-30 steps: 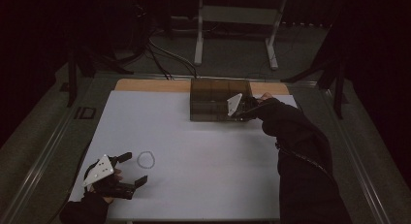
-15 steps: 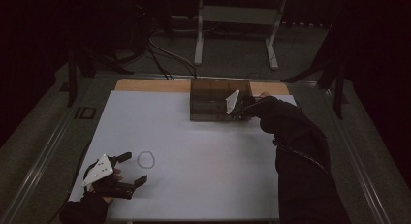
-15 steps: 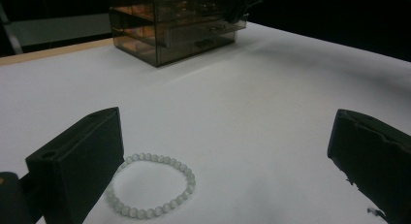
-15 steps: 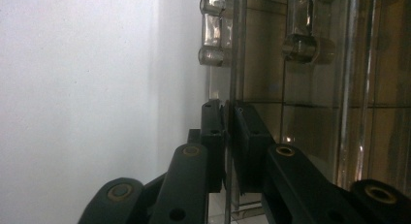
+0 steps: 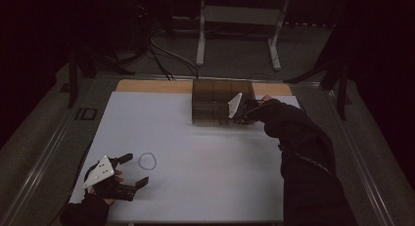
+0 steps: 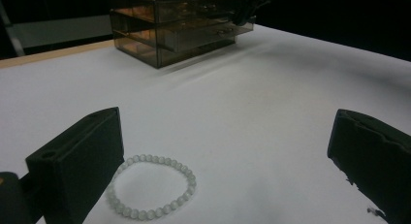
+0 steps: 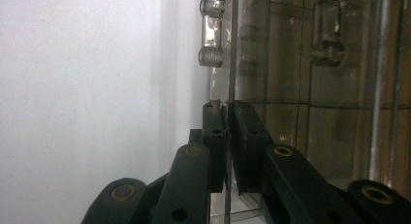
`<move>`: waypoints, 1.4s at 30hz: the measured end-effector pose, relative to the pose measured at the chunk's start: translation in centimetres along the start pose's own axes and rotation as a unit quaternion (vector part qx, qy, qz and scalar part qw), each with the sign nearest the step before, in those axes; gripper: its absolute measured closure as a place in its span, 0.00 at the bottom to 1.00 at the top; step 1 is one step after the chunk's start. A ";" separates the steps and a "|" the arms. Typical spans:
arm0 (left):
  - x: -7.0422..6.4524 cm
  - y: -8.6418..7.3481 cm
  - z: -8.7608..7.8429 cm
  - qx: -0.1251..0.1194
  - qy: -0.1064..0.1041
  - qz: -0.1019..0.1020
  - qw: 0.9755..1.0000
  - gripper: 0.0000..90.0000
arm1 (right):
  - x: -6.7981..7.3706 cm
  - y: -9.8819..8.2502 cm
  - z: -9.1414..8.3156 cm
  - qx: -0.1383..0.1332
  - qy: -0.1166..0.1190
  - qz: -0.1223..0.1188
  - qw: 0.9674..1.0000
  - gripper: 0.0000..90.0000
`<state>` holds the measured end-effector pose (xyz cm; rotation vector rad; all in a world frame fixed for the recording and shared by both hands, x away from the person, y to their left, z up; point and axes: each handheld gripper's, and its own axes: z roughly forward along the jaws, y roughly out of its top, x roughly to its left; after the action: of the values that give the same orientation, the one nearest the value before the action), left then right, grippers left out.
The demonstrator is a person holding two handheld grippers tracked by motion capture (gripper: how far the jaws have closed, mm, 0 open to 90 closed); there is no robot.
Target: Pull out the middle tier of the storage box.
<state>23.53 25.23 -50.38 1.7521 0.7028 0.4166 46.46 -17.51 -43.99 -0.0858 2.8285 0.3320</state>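
Right gripper (image 7: 227,136) fingers have closed onto the drawer front's (image 7: 231,64) edge; left gripper (image 6: 228,156) fingers gape.

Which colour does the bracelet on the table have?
The bracelet is pale white, made of small round beads; the left gripper view shows it best.

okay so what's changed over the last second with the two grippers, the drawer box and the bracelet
The right hand-held gripper at the smoky drawer box has just been closing its jaws, which now pinch the thin clear front panel of a drawer; the hand itself barely shifted. The left hand-held gripper stayed put, jaws open, with the bead bracelet lying untouched on the white table.
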 end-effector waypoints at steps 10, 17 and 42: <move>0.1 0.0 0.0 -0.001 0.001 -0.001 1.000 0.01 | 1.2 -0.2 -0.5 -0.006 0.005 -0.007 1.000 0.96; 0.1 -0.1 0.1 0.000 0.000 -0.003 1.000 0.01 | 1.9 -0.2 -0.7 -0.007 0.005 -0.008 1.000 0.96; 0.1 -0.1 0.1 0.002 0.001 -0.002 1.000 0.01 | 2.7 -0.4 -0.3 -0.014 0.006 -0.010 1.000 0.97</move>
<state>23.62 25.23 -50.50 1.7540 0.7100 0.4151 43.86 -18.07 -44.58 -0.1218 2.8324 0.3691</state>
